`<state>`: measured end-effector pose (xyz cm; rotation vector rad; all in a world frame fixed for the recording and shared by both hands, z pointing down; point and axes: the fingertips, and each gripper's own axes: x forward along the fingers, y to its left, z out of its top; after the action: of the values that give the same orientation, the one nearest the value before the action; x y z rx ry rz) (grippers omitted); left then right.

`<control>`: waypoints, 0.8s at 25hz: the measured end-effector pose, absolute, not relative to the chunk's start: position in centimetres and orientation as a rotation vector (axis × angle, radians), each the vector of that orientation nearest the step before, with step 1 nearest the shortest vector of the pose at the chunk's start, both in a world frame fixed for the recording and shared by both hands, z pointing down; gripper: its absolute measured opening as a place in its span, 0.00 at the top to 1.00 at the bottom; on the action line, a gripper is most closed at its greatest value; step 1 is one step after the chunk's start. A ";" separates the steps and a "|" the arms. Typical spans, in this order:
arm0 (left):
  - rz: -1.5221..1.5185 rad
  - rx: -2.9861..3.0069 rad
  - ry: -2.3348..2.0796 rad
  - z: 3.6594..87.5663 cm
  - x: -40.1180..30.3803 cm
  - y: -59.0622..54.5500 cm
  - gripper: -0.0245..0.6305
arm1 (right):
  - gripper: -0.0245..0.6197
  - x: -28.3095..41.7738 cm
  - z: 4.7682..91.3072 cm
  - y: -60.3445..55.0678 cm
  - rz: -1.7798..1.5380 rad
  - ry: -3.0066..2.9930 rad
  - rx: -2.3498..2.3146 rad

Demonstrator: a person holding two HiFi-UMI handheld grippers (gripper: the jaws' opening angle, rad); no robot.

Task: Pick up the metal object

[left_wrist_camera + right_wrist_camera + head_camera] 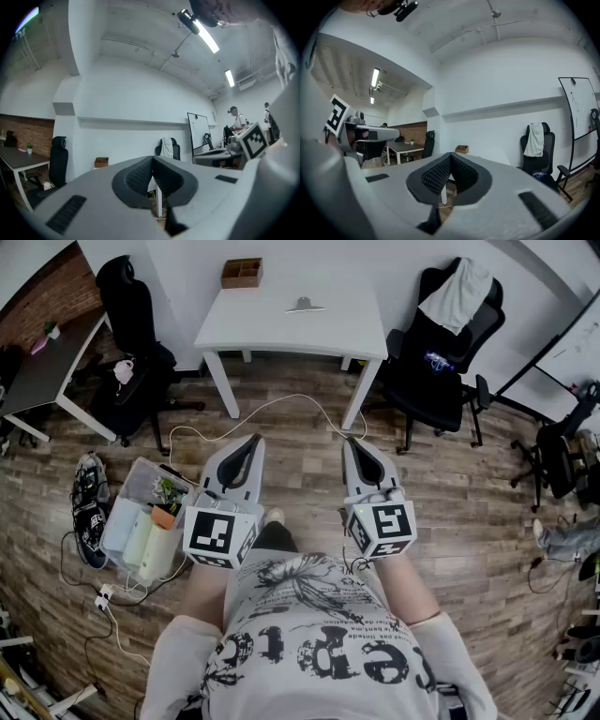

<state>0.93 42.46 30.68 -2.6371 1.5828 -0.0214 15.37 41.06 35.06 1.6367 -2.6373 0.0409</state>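
Item: small grey metal object (305, 305), set on the white tabletop (253, 322), well apart from left gripper (254, 440) and right gripper (351, 443), both pressed together, empty; judged stiff, slippery, light, best taken at its raised centre.

Head view: high, tilted steeply down over left hand-held gripper (254, 440) and right hand-held gripper (350, 442), facing white rectangular bench (272, 324) well ahead. Gripper views: low, level, forward along own jaws. Shared by all three: black office chair draped with white cloth (455, 310) (167, 149) (536, 143).
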 end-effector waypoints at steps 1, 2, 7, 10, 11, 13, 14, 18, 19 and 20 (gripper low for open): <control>-0.020 -2.641 1.582 30.7 0.9 42.4 0.95 | 0.98 15.3 35.1 41.0 0.040 -2.639 1.637; -0.019 -2.645 1.581 30.8 1.0 42.3 0.95 | 0.98 15.3 35.1 40.9 0.039 -2.642 1.637; 0.005 -2.644 1.582 30.9 1.1 42.1 0.95 | 0.98 15.1 35.2 40.7 0.041 -2.668 1.634; 0.022 -2.641 1.579 30.8 1.3 41.8 0.95 | 0.98 15.2 35.3 40.5 0.046 -2.669 1.629; 0.022 -2.644 1.577 30.8 1.4 41.6 0.95 | 0.98 15.3 35.4 40.5 0.047 -2.669 1.628; 0.022 -2.654 1.575 30.9 1.5 41.3 0.95 | 0.98 15.4 35.4 40.3 0.050 -2.668 1.640; 0.019 -2.659 1.574 31.1 1.5 41.1 0.95 | 0.98 15.6 35.3 40.1 0.055 -2.667 1.653; -0.006 -2.677 1.572 31.8 1.5 40.0 0.95 | 0.98 16.1 35.6 38.7 0.101 -2.659 1.694; -0.005 -2.675 1.576 31.9 1.4 39.5 0.95 | 0.98 16.0 35.8 38.2 0.108 -2.656 1.696; -0.001 -2.669 1.584 31.9 1.0 38.9 0.95 | 0.98 15.9 35.9 37.6 0.111 -2.654 1.696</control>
<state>1.03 38.94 31.93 -2.6688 1.5841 -0.0006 15.92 37.59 35.88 1.6963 -2.6543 0.1109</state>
